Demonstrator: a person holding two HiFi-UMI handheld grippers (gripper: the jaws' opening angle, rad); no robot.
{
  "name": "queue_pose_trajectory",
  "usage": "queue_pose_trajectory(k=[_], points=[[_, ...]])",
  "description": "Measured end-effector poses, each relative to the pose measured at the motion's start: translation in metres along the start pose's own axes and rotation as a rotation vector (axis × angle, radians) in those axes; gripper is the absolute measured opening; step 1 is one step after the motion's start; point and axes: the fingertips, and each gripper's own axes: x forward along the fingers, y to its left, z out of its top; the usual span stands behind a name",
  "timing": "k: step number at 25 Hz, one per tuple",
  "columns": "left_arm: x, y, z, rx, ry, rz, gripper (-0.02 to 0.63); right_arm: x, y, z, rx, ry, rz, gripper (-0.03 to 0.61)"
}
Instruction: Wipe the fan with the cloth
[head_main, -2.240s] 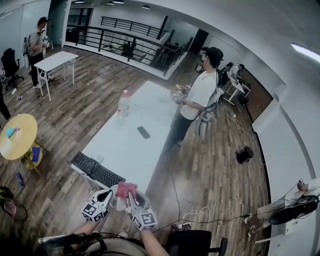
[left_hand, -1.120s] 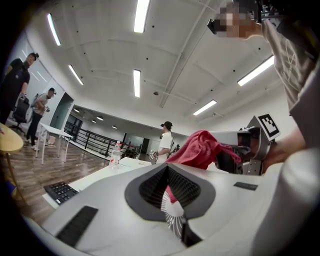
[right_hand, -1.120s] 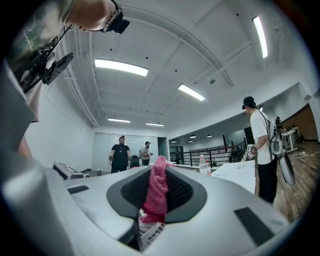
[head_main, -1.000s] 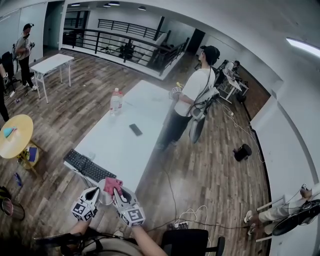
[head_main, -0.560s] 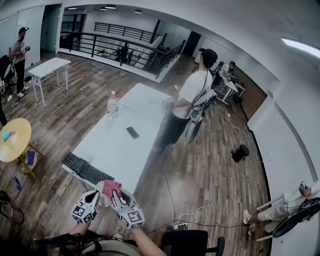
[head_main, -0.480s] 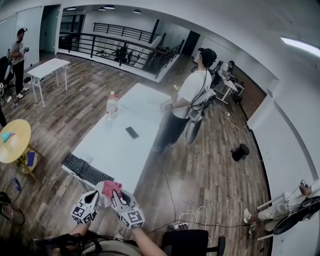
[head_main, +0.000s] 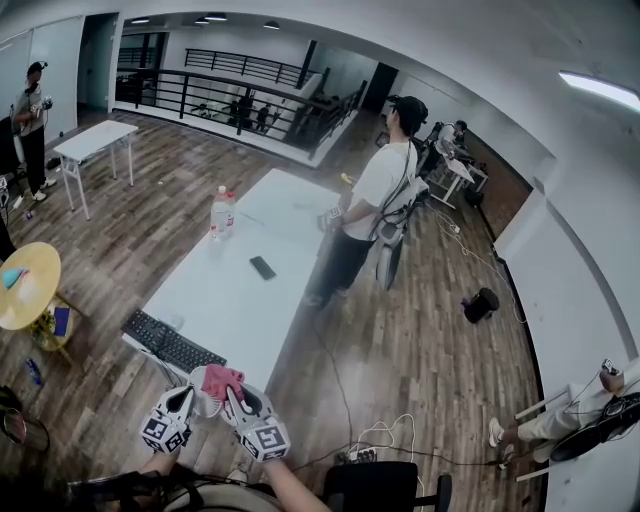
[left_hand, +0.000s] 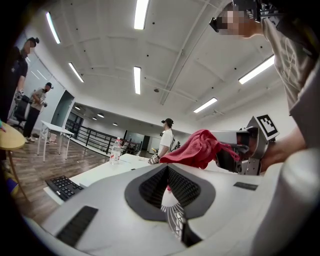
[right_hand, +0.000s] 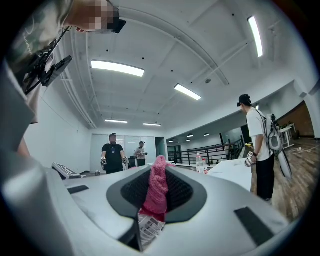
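**A:** What are the two grippers doing?

**B:** The right gripper is clenched on a pink-red cloth, and a fold of it stands up between the jaws. The left gripper has its jaws pressed together on a thin, ribbed white piece, which looks like the edge of a small round fan. Both grippers point level, side by side, with their tips close together.

**A:** Where is the cloth relative to the fan?

**B:** In the head view the cloth bunches over the upper right part of the fan's white disc. Whether it actually presses on the disc I cannot tell. In the left gripper view it hangs just past that gripper's jaws.

**A:** And what is around them?

**B:** They are held above the wooden floor, near the close end of a long white worktop. A black keyboard lies at that end. Further along are a dark phone and a clear bottle. A person in a white shirt and dark cap stands at the worktop's far right side. A round yellow table sits off to the left, and a small white table stands beyond it. Cables and a power strip lie on the floor to the right.
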Motion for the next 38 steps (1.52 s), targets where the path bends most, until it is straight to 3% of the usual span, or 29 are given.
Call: queue_pose_trajectory(k=[38], points=[[0.005,-0.002,0.007,-0.001,-0.011,0.019,0.003,-0.005,-0.009,0.003,-0.008,-0.03,-0.005,0.08]])
